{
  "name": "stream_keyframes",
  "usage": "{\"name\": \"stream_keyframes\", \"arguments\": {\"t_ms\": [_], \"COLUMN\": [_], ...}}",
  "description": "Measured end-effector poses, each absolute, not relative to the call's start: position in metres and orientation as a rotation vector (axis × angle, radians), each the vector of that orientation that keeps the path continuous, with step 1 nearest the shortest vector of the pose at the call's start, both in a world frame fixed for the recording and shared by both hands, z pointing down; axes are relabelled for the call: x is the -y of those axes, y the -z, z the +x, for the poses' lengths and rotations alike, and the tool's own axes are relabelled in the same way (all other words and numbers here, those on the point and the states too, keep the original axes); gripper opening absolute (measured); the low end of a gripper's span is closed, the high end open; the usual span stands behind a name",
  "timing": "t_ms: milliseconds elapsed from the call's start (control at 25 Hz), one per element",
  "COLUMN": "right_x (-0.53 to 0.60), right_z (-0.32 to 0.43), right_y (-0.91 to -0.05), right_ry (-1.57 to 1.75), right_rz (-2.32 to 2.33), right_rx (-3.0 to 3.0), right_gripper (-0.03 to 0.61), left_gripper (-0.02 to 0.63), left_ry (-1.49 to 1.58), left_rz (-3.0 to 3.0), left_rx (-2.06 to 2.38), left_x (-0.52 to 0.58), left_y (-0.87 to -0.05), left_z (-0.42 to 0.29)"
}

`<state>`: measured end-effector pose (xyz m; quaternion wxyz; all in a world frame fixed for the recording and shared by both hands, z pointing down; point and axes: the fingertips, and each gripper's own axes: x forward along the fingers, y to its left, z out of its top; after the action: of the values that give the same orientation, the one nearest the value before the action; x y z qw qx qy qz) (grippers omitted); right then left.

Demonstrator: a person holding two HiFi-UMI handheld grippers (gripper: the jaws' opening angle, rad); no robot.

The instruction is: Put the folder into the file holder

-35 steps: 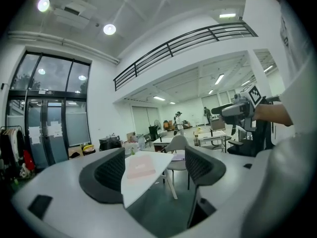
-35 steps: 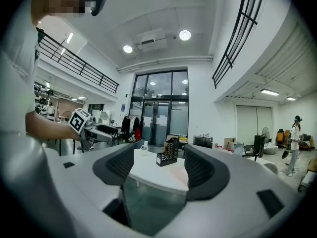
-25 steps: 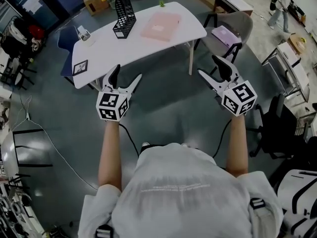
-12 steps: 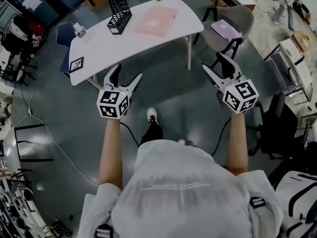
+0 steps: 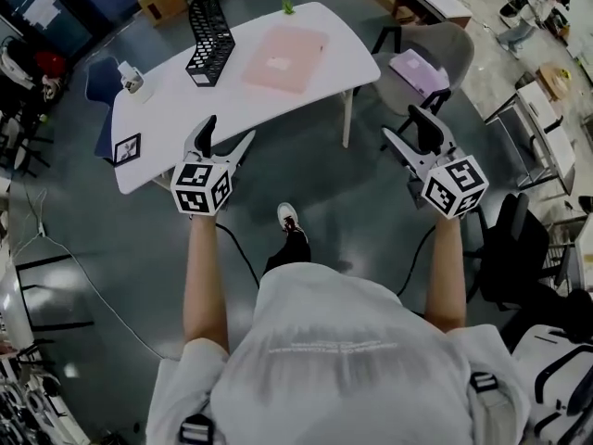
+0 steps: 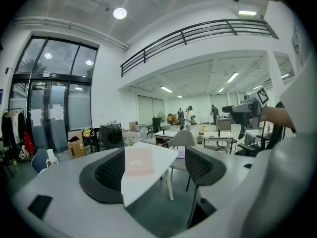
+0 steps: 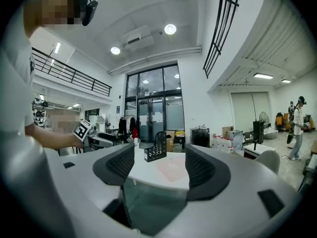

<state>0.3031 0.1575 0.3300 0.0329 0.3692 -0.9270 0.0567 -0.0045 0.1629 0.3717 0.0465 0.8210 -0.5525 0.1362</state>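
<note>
toward the upper middle of the head view, the pink folder [image 5: 283, 58] is being shown lying flat on the white table [image 5: 185, 109]. it is lying just right of the black mesh file holder [image 5: 208, 33], which is standing upright near the table's far edge. the two are being seen near each other, not touching, and the holder looks empty.

nothing is being gripped. the left gripper [image 5: 228, 133] is being held released, jaws spread and empty, its tips overlapping the table's near edge at picture centre left, below the folder. the right gripper [image 5: 400, 126] is being held released too, jaws apart with nothing between the pads. it is sitting over bare floor right of the table, well apart from the folder. between the pads in each gripper view only the distant table and folder are being framed.

the step in hand is being judged as the approach, before any pickup, and the folder is not yet being touched.

the next move is being judged to call for both grippers being brought in over the tabletop and one set of jaws being lined up on a folder edge. since the folder is lying flat, an edge probably needs to be raised or slid past the table rim before being clamped. the folder would then need to be tipped upright for the holder's slot.
</note>
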Motion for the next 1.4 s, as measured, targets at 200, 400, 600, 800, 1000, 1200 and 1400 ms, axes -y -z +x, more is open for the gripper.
{"name": "stream_keyframes", "arguments": {"t_ms": [200,400,600,800,1000,1200,1400], "right_x": [-0.081,-0.005,0.051,0.082,0.109,0.132,0.166], "right_z": [0.277,0.23,0.194,0.17,0.159,0.148,0.145], "right_y": [-0.324,-0.321,-0.332,-0.35,-0.371,-0.395,-0.423], "right_ry": [-0.198,-0.211,-0.272,-0.333,-0.396,-0.481,-0.571], "right_rz": [1.204,1.219,1.261,1.265,1.267,1.246,1.225], "right_rx": [2.821,2.807,2.79,2.748,2.712,2.703,2.683], "right_gripper": [0.318,0.318,0.318,0.318,0.318,0.318,0.319], "left_gripper": [0.38,0.38,0.38,0.38,0.38,0.38,0.38], "left_ry": [-0.411,-0.421,-0.438,-0.459,-0.469,-0.499,-0.524], "left_rz": [2.531,2.568,2.59,2.563,2.539,2.511,2.461], "left_rx": [1.642,1.585,1.521,1.457,1.402,1.351,1.314], "left_x": [-0.081,-0.007,0.048,0.078,0.102,0.122,0.149], "left_y": [-0.374,-0.376,-0.386,-0.407,-0.425,-0.443,-0.466], "left_z": [-0.034,-0.066,-0.093,-0.111,-0.118,-0.118,-0.118]}}
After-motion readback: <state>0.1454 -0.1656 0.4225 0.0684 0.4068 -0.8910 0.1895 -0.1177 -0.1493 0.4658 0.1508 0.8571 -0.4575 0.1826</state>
